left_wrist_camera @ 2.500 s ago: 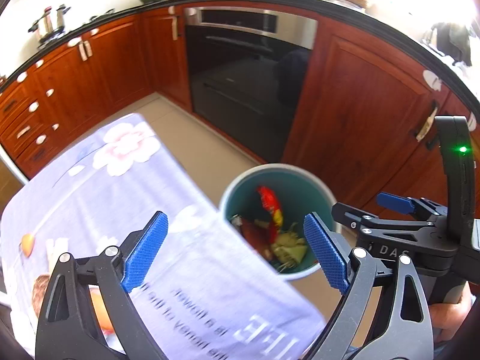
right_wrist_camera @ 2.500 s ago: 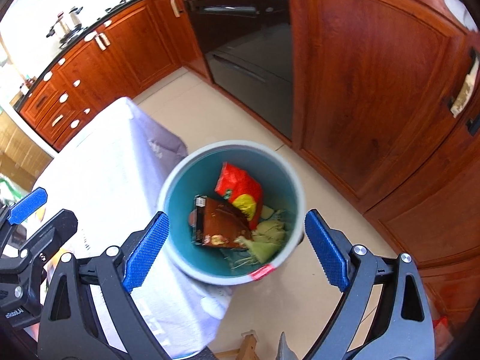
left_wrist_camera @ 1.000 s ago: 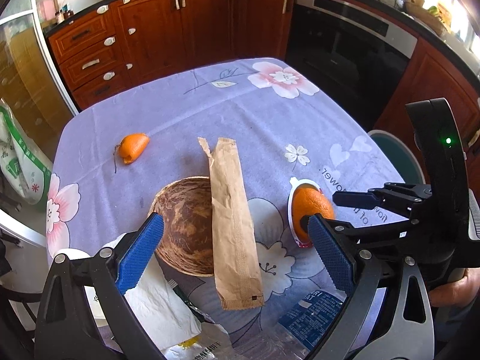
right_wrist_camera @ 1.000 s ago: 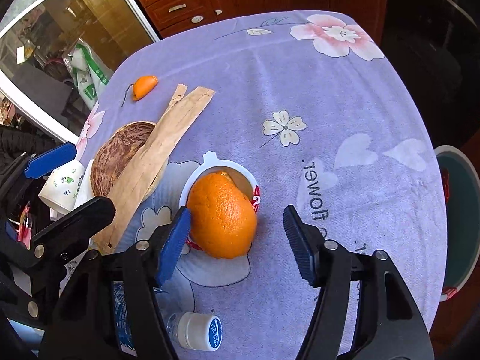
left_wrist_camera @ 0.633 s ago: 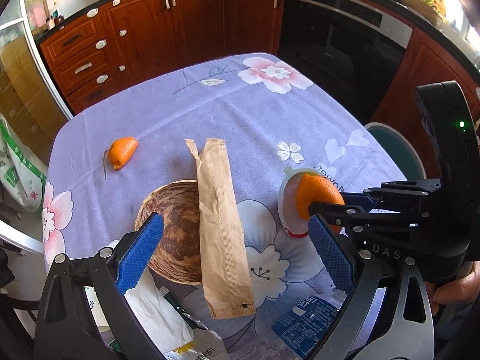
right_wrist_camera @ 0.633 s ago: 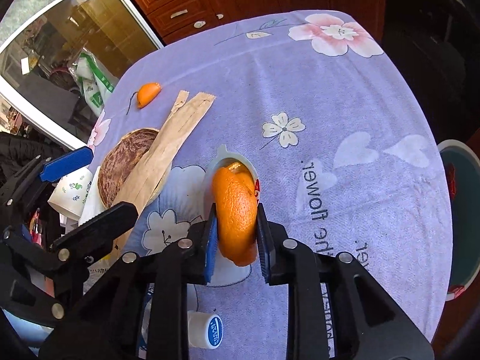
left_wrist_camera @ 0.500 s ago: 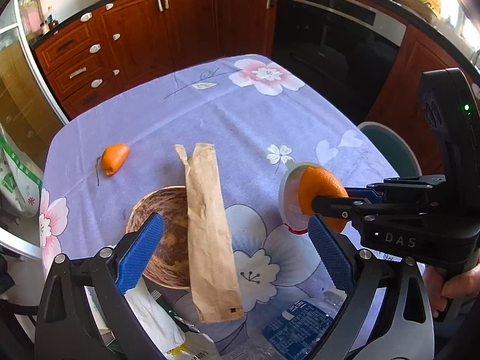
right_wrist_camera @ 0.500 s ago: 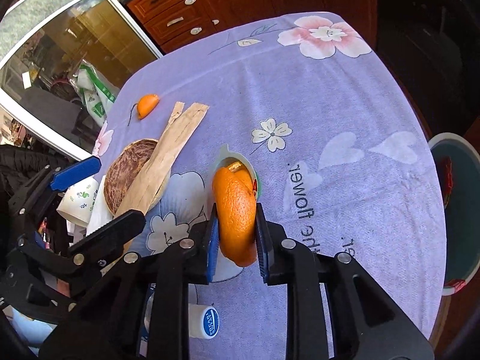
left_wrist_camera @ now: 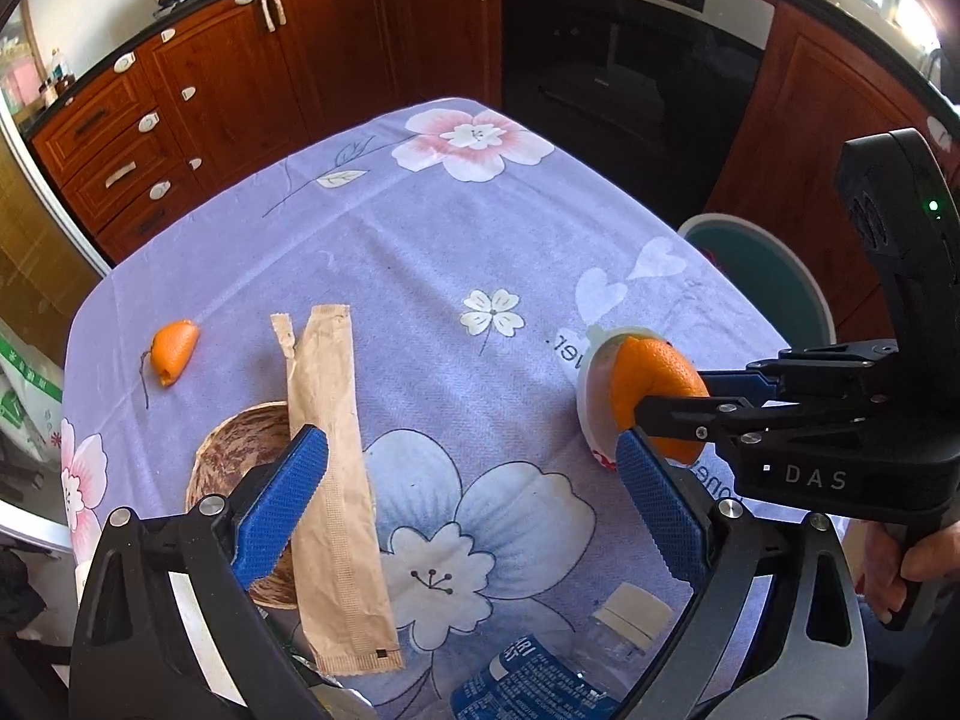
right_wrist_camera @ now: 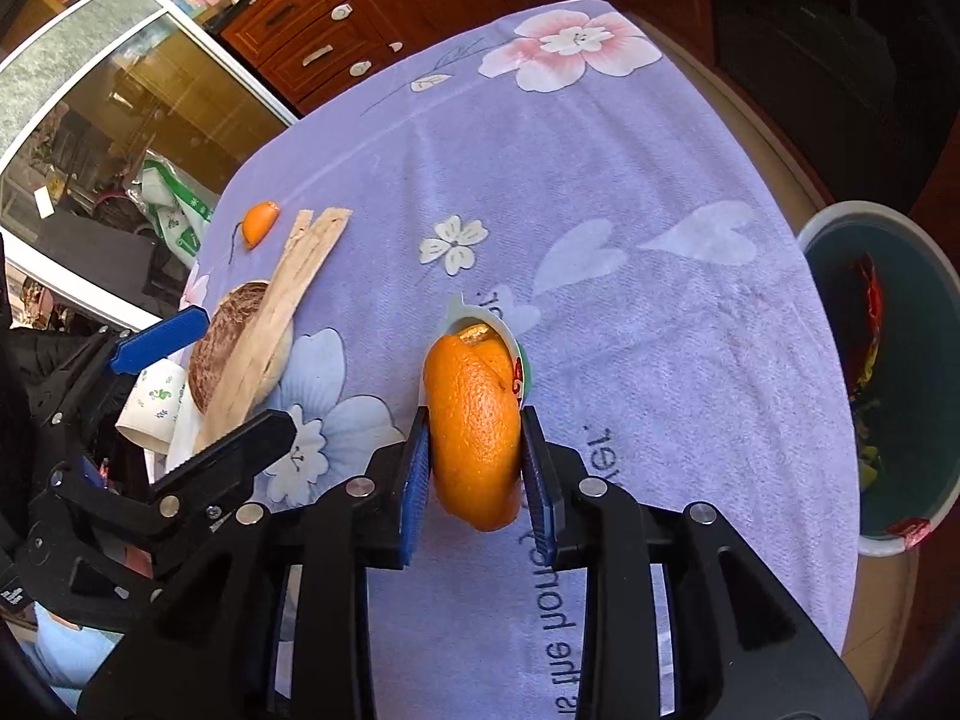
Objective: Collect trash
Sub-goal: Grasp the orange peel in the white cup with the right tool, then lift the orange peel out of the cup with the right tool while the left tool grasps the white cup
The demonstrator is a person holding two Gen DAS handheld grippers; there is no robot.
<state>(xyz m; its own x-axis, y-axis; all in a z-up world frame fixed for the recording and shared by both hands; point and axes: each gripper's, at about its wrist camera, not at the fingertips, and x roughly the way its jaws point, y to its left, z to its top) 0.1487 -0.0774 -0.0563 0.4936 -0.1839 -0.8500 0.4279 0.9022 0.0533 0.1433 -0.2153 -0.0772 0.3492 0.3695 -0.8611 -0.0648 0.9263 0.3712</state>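
My right gripper [right_wrist_camera: 477, 471] is shut on a large piece of orange peel [right_wrist_camera: 477, 426], held over the purple flowered tablecloth [right_wrist_camera: 600, 180]. The peel [left_wrist_camera: 654, 396] and a white plastic cup [left_wrist_camera: 591, 390] behind it also show in the left wrist view; whether the cup rests on the cloth I cannot tell. My left gripper [left_wrist_camera: 471, 501] is open and empty above a long brown paper wrapper [left_wrist_camera: 336, 450] lying across a brown bowl [left_wrist_camera: 228, 468]. A teal trash bin [right_wrist_camera: 888, 372] holding wrappers stands on the floor beyond the table's right edge.
A small orange peel [left_wrist_camera: 171, 351] lies at the cloth's far left. A plastic bottle with a blue label [left_wrist_camera: 540, 678] lies at the near edge. A paper cup [right_wrist_camera: 150, 402] and crumpled paper sit left of the bowl. Wooden cabinets and an oven [left_wrist_camera: 630, 60] stand behind.
Both grippers came from above the bin to the table. My right gripper closed on the large orange peel and has lifted it slightly. The left stayed open.
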